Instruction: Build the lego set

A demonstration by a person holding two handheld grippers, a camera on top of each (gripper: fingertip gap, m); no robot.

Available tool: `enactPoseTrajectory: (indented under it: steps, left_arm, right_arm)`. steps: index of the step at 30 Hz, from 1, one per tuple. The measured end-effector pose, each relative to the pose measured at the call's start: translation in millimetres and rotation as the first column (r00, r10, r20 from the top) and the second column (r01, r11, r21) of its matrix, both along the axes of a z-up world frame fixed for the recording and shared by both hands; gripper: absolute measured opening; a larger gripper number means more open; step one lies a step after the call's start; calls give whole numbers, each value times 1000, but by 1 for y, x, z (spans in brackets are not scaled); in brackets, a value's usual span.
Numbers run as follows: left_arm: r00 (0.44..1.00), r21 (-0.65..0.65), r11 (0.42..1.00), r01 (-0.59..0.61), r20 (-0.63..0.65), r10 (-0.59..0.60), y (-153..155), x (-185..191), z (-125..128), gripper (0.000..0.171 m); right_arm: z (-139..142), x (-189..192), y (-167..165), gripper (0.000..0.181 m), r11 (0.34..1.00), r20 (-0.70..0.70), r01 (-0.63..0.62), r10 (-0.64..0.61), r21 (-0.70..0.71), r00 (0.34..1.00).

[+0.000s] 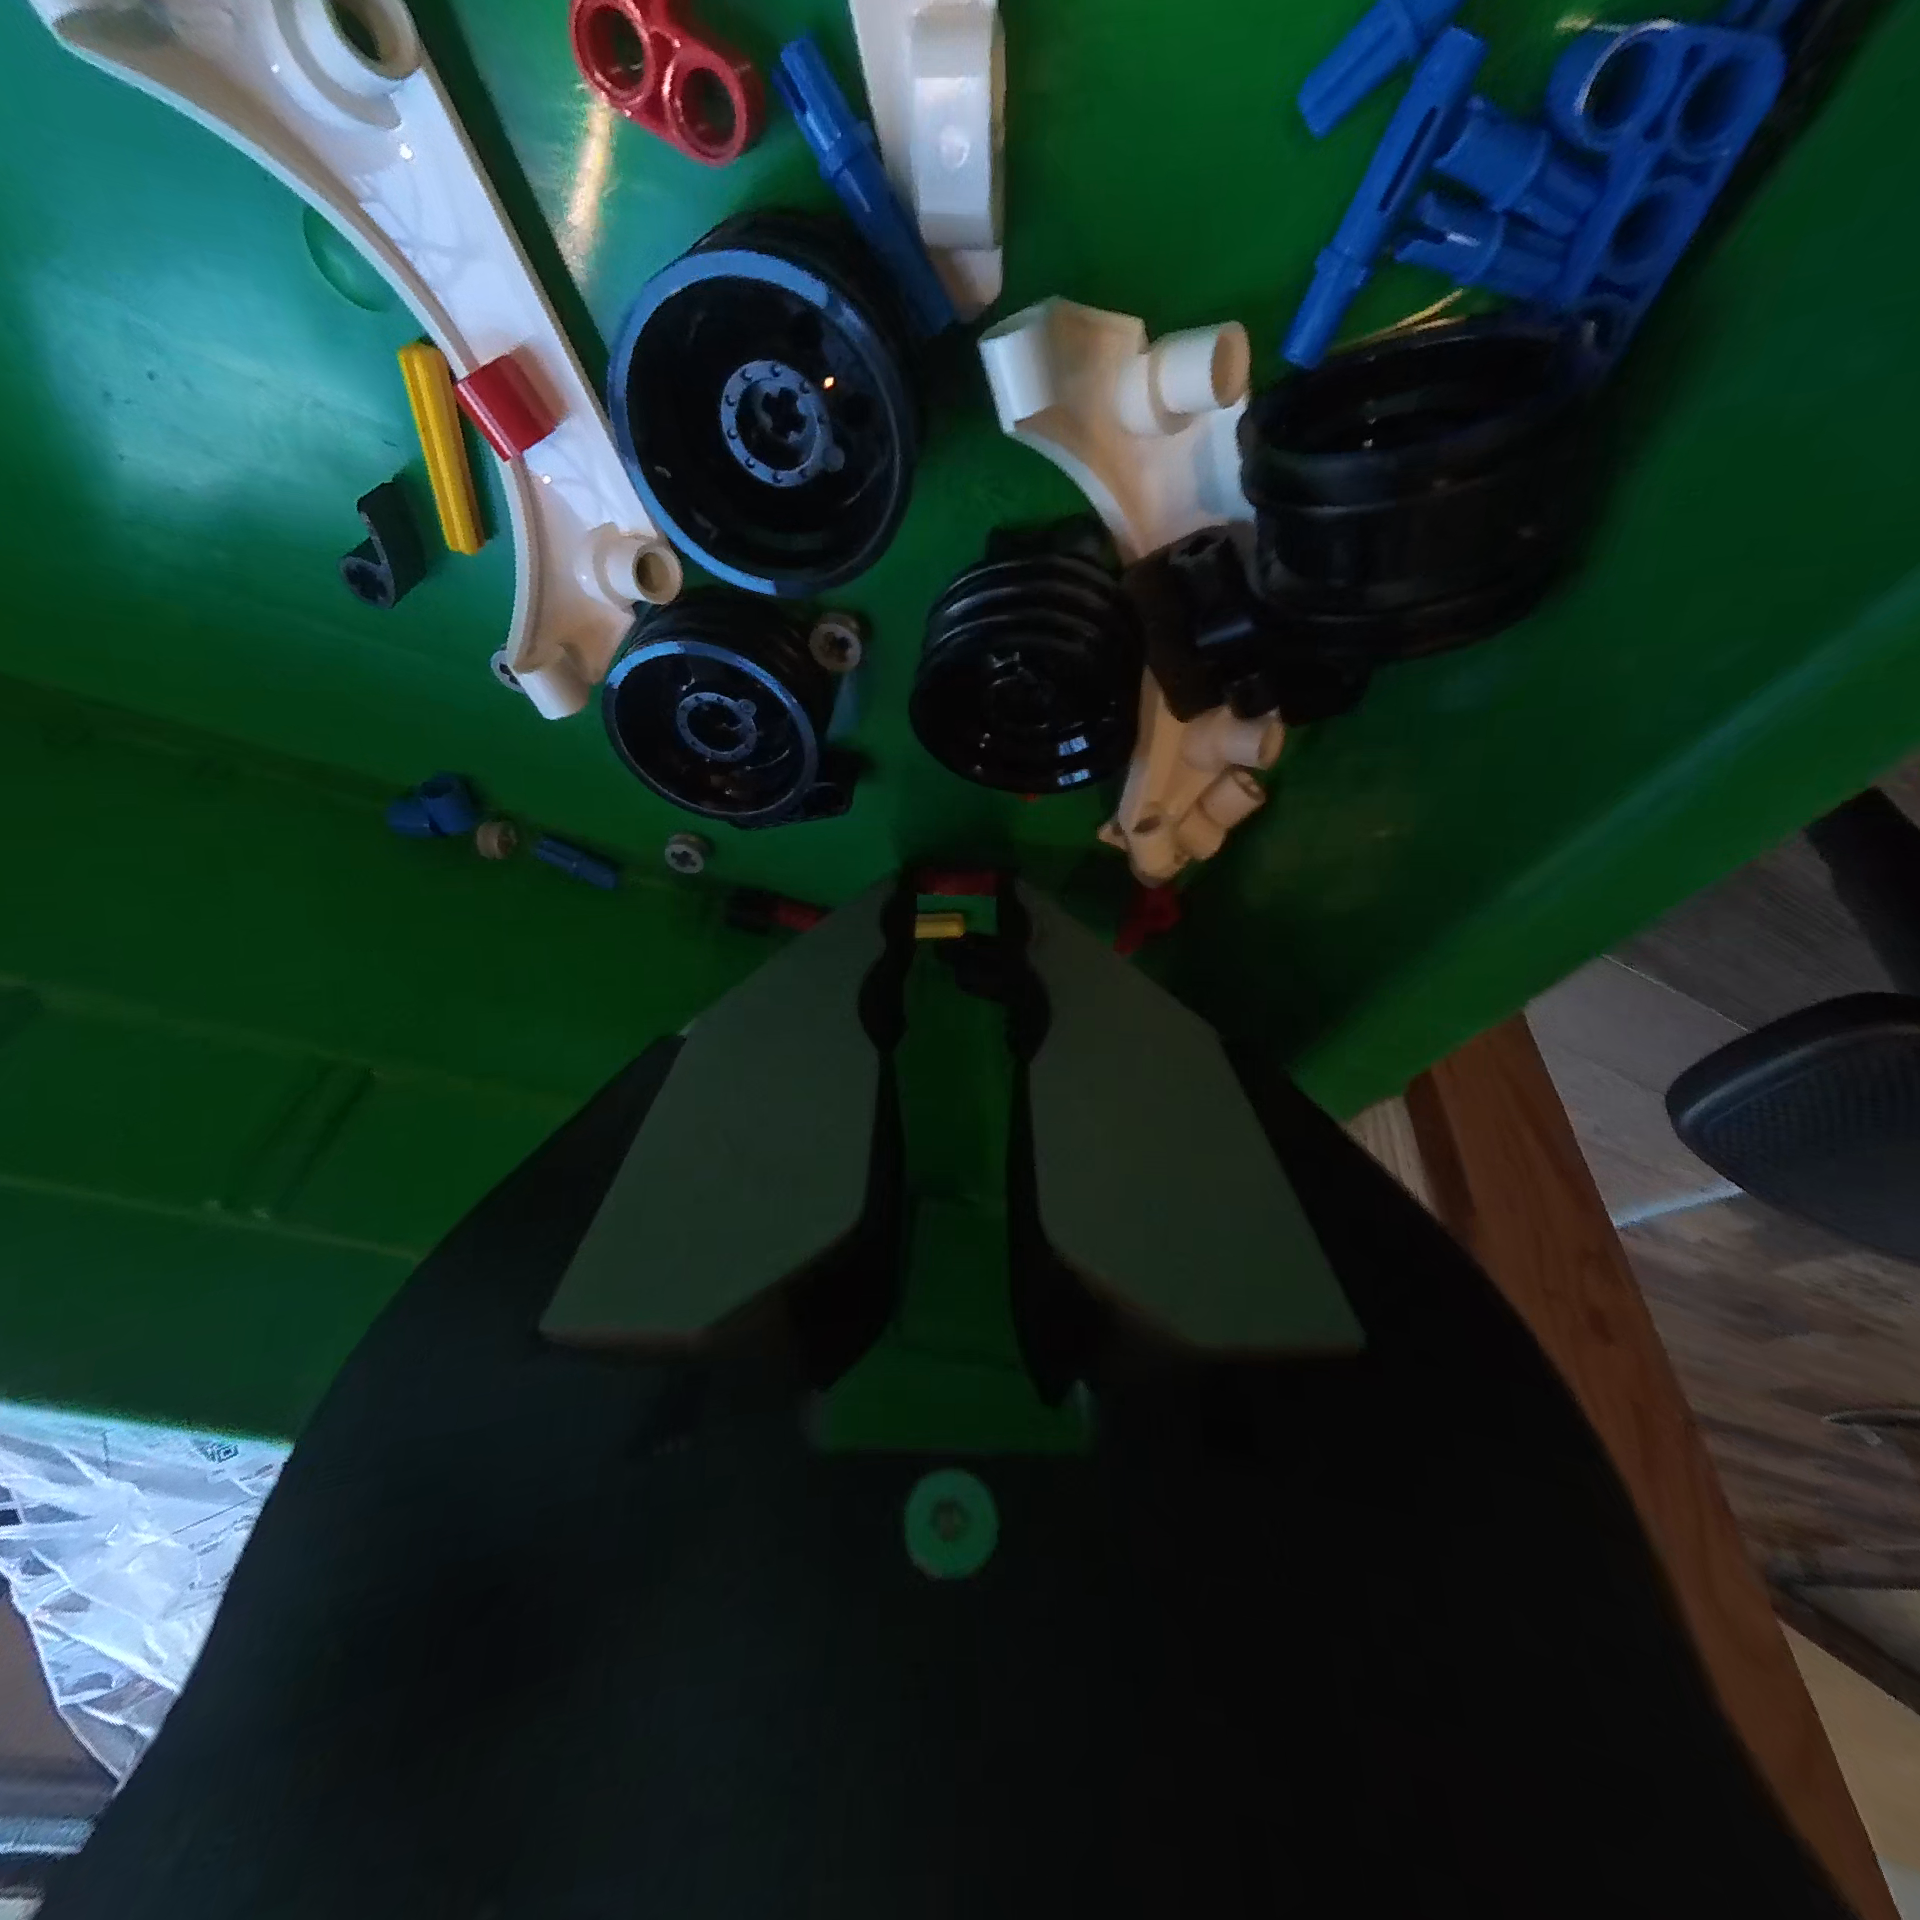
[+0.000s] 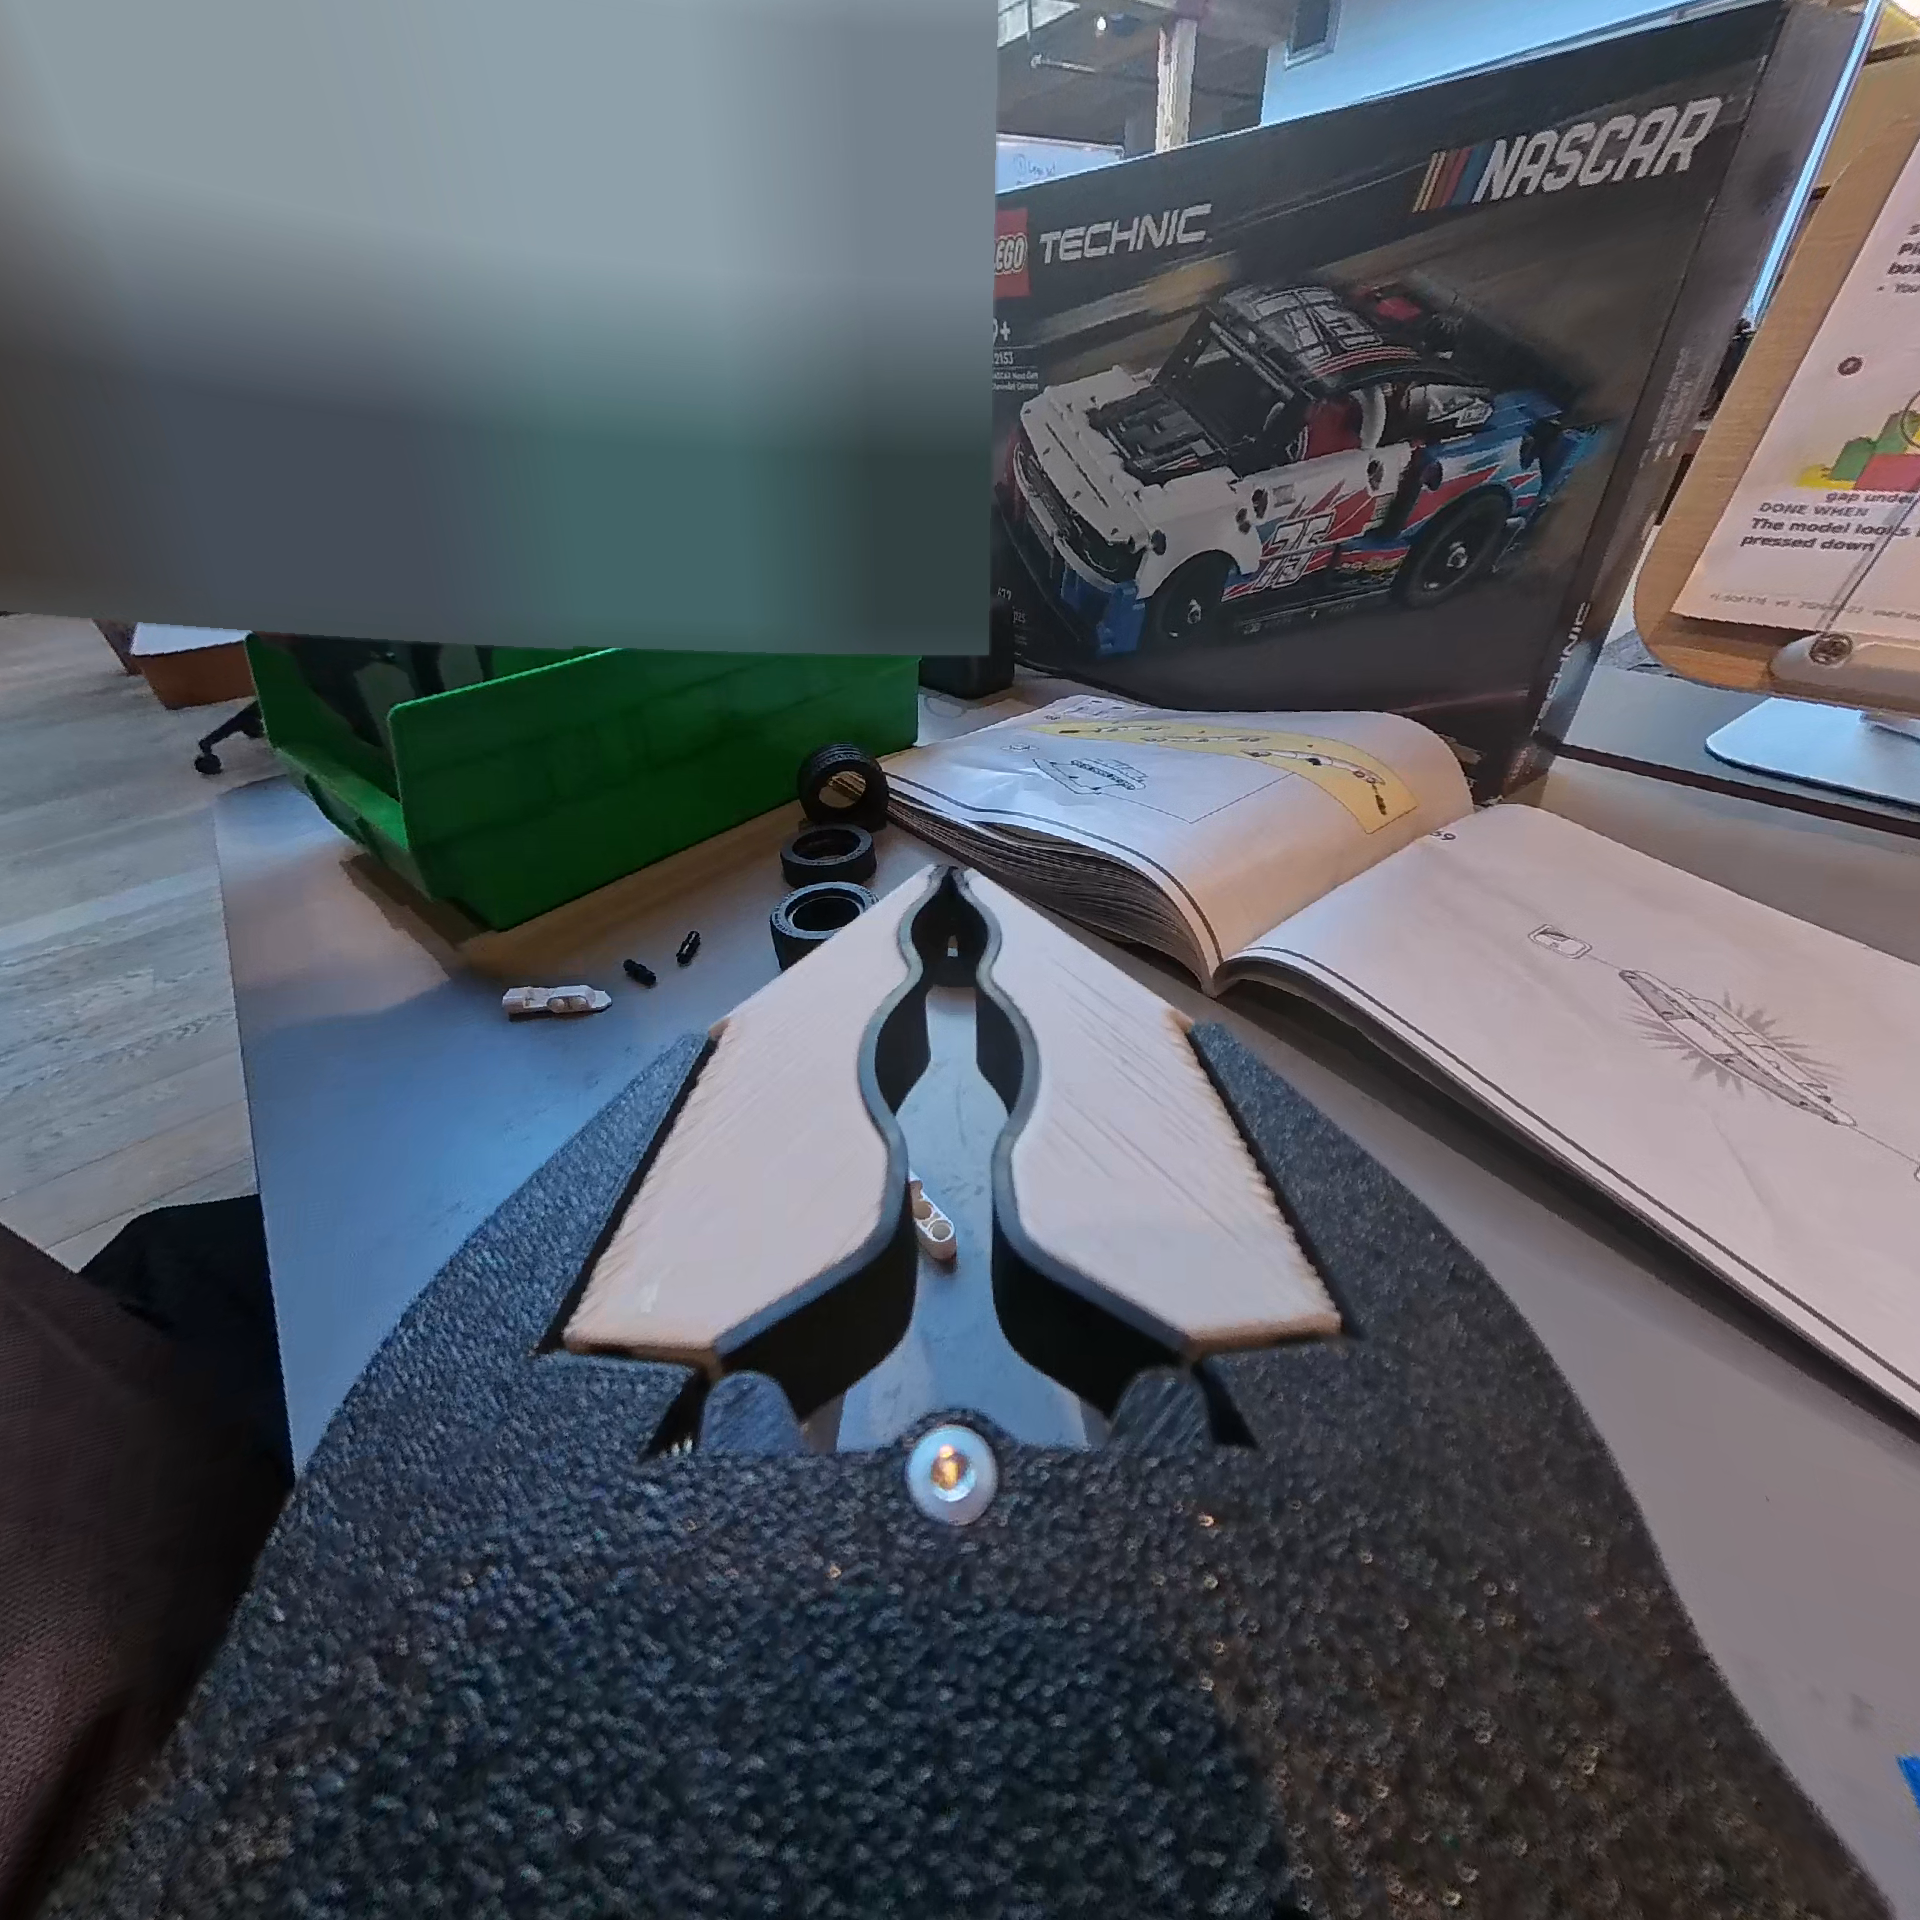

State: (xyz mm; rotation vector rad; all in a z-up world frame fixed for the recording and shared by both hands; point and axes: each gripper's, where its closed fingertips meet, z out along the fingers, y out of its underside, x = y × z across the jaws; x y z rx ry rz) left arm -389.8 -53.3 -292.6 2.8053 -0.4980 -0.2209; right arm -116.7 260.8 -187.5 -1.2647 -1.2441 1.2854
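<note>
In the left wrist view my left gripper hangs low inside the green bin. Its jaws stand a little apart, with a small yellow pin, a red piece and a black piece lying between the tips. Black wheels, white curved panels and blue connectors lie beyond. In the right wrist view my right gripper is over the grey table, tips touching, with a small black piece in the hollow just behind them. A small white beam lies under it.
The right wrist view shows the green bin at left, three black tyres, two black pins and a white part on the table. The open instruction book and the set's box are at right. Some 45 cm of space lies between my two pairs of fingers.
</note>
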Motion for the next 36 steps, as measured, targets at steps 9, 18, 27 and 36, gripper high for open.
enactPoseTrajectory:
  steps: [9, 18, 27, 36]
  left_arm:
    - [999, 74, 997, -5, -33, 7, 2, 0, 5, 12]
    - [994, 192, 979, 67, -100, -49, 8, 3, 20, 12]
    - [986, 316, 942, 115, -152, -69, 19, 8, 39, 11]
    - [985, 576, 799, 172, -101, -139, 78, 68, 104, 13]
  right_arm:
    - [-1, -1, -2, 0, 1000, 6, -2, 2, 13, 1000]
    - [-2, -2, -4, 0, 1000, 15, -7, 7, 25, 1000]
    - [-3, -3, -6, 0, 999, 22, -3, 2, 41, 1000]
    - [-3, -3, -7, 0, 999, 24, -4, 3, 51, 1000]
